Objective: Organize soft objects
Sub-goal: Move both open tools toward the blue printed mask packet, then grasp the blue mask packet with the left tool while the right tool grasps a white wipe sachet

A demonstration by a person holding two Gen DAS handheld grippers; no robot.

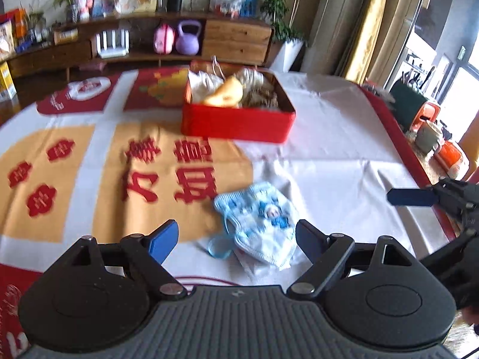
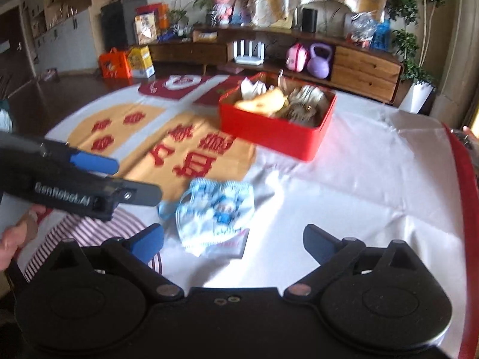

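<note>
Left wrist view is showing you the table (image 1: 344,149) under its white, red and orange cloth (image 1: 74,161), with the red tin (image 1: 236,119) of soft items sitting toward the far edge. Nearer you, the blue-and-white face mask (image 1: 257,221) is lying on the cloth, apart from the tin. You are holding both claws wide and empty: the left gripper (image 1: 236,239) is hanging just before the mask, the right gripper (image 2: 233,239) likewise.

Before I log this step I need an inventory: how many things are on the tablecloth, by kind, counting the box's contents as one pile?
Blue-and-white patterned cloth piece, loose on the tablecloth: 1
Red box: 1
Pile of soft items inside the box, individual pieces too blurred to count: 1
Total: 3
</note>
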